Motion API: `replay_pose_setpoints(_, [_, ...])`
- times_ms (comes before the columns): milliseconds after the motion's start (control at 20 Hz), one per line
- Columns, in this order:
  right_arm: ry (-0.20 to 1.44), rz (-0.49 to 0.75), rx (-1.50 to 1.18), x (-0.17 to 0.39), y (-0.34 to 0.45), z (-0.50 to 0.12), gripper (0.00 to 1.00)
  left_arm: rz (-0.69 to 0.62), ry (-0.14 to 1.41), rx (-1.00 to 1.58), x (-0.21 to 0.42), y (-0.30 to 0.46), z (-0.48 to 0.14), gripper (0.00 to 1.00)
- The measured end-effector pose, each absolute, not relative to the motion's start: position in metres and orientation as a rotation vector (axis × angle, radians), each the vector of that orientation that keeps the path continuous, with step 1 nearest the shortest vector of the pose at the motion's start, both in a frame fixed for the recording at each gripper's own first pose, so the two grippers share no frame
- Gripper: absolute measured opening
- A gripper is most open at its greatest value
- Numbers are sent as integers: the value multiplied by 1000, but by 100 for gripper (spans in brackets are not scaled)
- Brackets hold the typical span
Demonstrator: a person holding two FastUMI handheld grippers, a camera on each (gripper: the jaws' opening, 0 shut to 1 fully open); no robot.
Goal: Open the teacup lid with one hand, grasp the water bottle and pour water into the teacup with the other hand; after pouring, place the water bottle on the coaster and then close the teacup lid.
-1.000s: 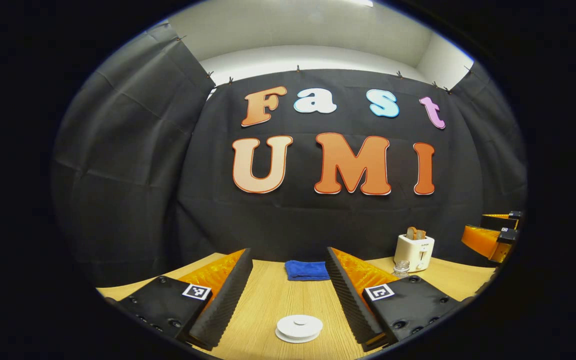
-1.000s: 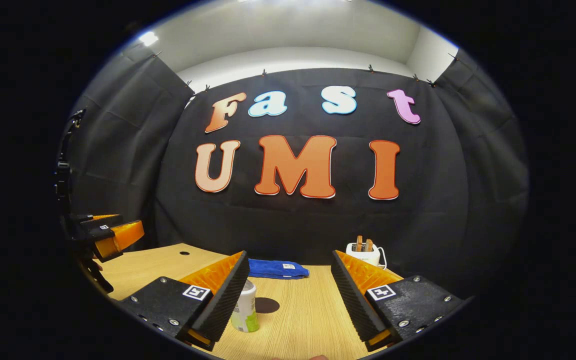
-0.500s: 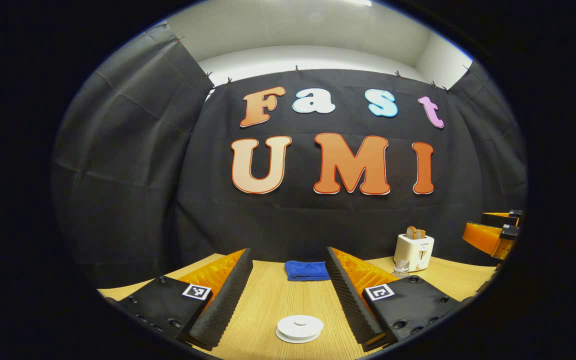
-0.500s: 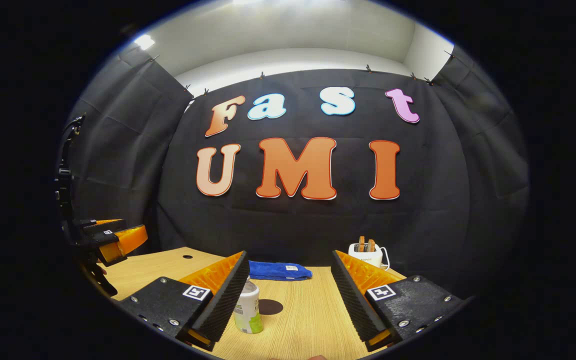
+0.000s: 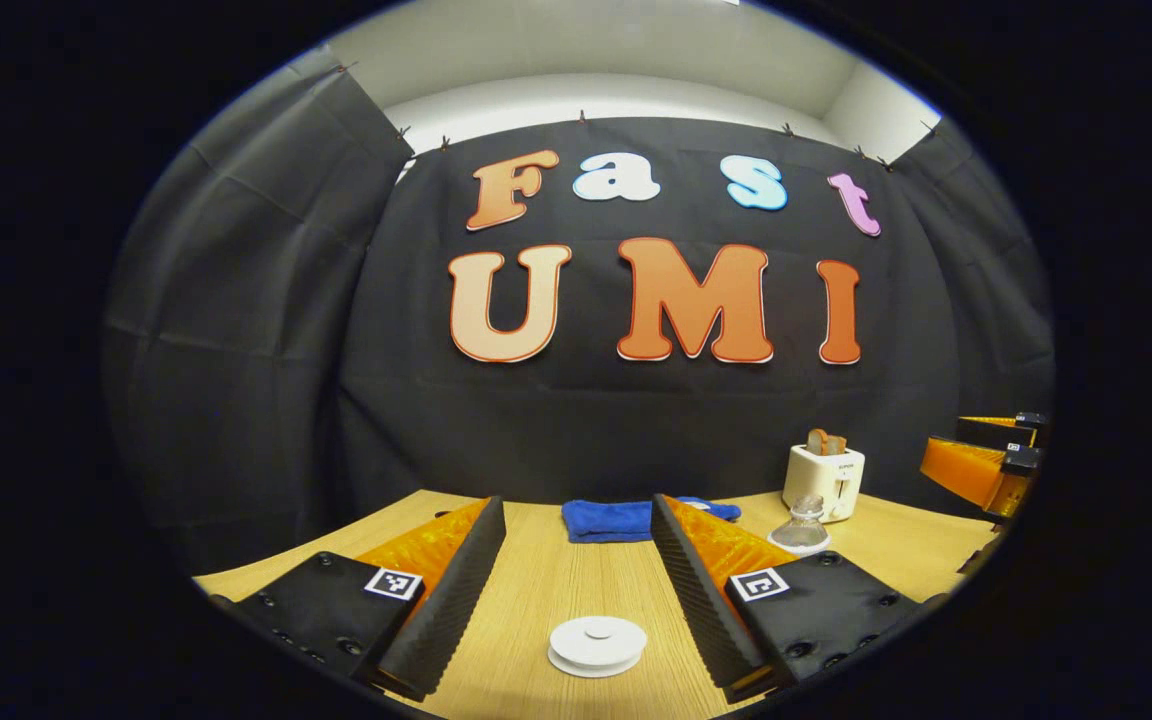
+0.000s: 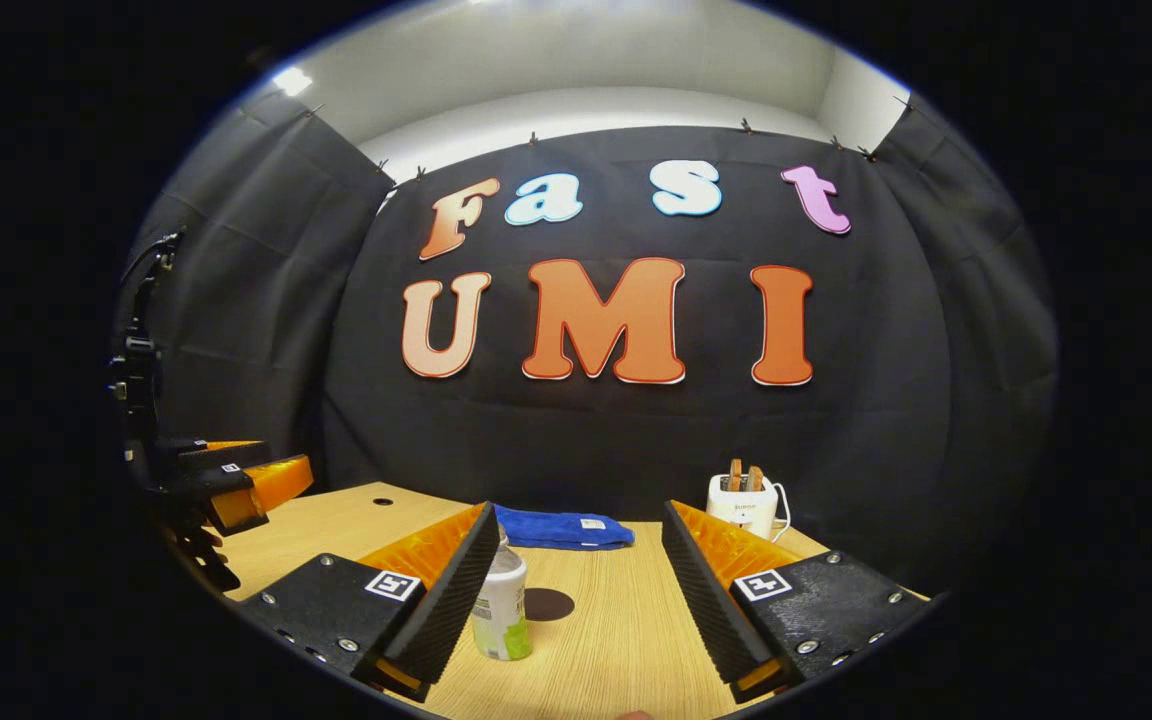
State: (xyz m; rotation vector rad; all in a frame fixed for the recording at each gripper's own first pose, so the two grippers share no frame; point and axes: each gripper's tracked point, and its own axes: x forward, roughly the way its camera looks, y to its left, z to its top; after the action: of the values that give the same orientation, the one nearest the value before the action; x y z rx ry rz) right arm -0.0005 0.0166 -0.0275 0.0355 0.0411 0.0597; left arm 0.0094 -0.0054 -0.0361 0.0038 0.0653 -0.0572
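Both grippers have eased forward: the left gripper [image 5: 576,590] hangs wide open above the white teacup lid [image 5: 597,645] at the counter's [image 5: 536,570] near edge, touching nothing. Lid-lifting comes first. The right gripper [image 6: 576,585], also wide and empty, has the water bottle [image 6: 501,612] beside its left finger, coaster [image 6: 548,604] just behind.

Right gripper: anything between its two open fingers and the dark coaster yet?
Right gripper view: the right gripper is open; the white, green-labelled water bottle stands beside its left finger, in front of the dark round coaster.
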Motion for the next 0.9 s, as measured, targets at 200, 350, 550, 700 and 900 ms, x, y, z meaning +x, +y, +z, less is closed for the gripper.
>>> replay_pose_setpoints(200, [57, 88, 36, 3, 24, -38, 98, -102, 108, -5, 16, -16, -59, 96])
replay_pose_setpoints(350, [78, 108, 35, 6, 30, -50, 98, -140, 143, -9, 19, -26, -79, 96])
replay_pose_setpoints(550, [107, 130, 39, 11, 36, -68, 98, -180, 207, -5, 25, -37, -112, 96])
replay_pose_setpoints(700, [128, 139, 40, 17, 38, -80, 98, -199, 262, -6, 29, -43, -137, 96])
replay_pose_setpoints(900, [148, 170, 35, 20, 46, -95, 98, -194, 318, 11, 36, -42, -165, 95])
